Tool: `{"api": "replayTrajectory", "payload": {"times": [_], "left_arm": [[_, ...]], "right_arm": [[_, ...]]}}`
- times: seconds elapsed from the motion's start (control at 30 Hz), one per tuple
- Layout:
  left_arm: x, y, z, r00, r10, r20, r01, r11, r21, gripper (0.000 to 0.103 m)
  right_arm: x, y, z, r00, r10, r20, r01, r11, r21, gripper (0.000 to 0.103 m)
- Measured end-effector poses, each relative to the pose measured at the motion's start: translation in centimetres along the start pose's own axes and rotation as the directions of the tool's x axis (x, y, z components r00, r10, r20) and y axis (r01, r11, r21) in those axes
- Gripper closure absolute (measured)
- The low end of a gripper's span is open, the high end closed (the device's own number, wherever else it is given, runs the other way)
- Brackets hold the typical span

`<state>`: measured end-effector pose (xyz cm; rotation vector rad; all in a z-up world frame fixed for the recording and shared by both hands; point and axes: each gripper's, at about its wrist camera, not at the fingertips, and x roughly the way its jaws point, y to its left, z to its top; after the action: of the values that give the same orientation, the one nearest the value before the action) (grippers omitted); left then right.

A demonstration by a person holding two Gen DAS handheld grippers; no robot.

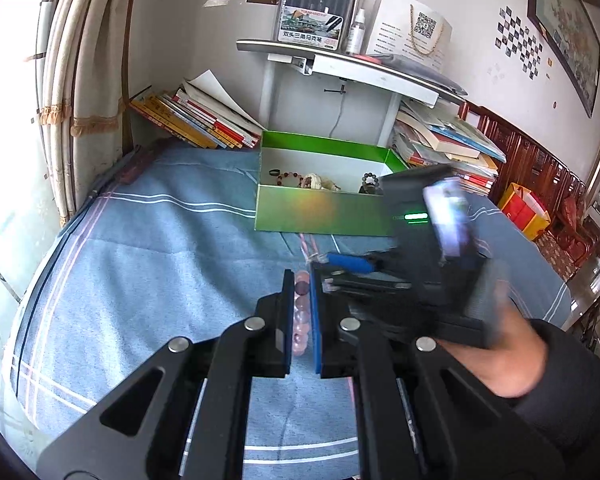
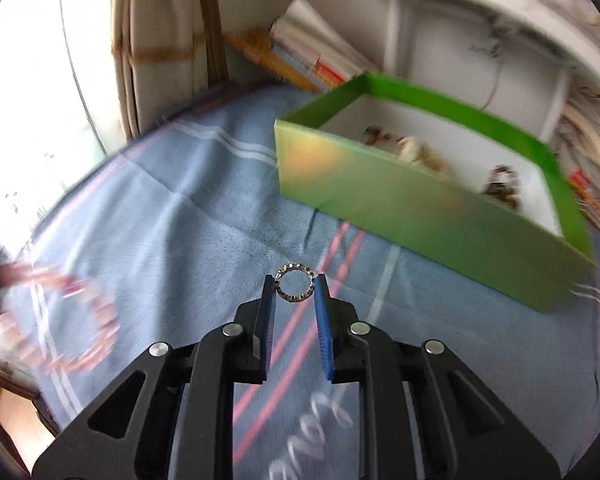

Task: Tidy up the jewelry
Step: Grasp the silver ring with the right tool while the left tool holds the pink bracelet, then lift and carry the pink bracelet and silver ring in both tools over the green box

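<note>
Holding jewelry, both grippers face the green box [image 2: 420, 204] at the desk's far edge.
Right gripper [image 2: 294, 286] apparently pinches the ring [image 2: 294, 287]; left gripper [image 1: 302, 300] clamps the pink bracelet [image 1: 301, 312].

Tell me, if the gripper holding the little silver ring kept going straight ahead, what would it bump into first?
Probably the blue cloth just past the ring, since the right gripper tilts downward. The green box sits ahead but off to the right; depth is hard to judge.
</note>
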<state>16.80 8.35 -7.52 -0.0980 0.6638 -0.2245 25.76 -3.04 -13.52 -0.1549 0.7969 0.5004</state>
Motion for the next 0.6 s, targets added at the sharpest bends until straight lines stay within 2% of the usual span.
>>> {"api": "replayTrajectory", "payload": {"times": [0.13, 0.3, 0.43, 0.6], "left_arm": [[0.2, -1.0, -0.2, 1.000, -0.011, -0.008, 0.011, 1.000, 0.016, 0.095], [1.3, -2.7, -0.7, 0.999, -0.023, -0.030, 0.025, 0.999, 0.036, 0.095], [2.8, -4.1, -1.5, 0.998, -0.024, -0.057, 0.027, 0.998, 0.048, 0.095], [3.4, -5.2, -2.2, 0.997, -0.014, -0.070, 0.018, 0.998, 0.055, 0.095]], "right_arm": [[-6.5, -0.9, -2.0, 0.993, -0.049, 0.105, 0.045, 0.998, 0.044, 0.083], [-14.2, -3.4, -5.3, 0.965, -0.151, 0.214, 0.119, 0.981, 0.155, 0.083], [-17.3, -5.5, -8.1, 0.948, -0.216, 0.233, 0.167, 0.963, 0.213, 0.083], [-17.6, -6.7, -10.1, 0.951, -0.223, 0.217, 0.166, 0.954, 0.252, 0.083]]}}
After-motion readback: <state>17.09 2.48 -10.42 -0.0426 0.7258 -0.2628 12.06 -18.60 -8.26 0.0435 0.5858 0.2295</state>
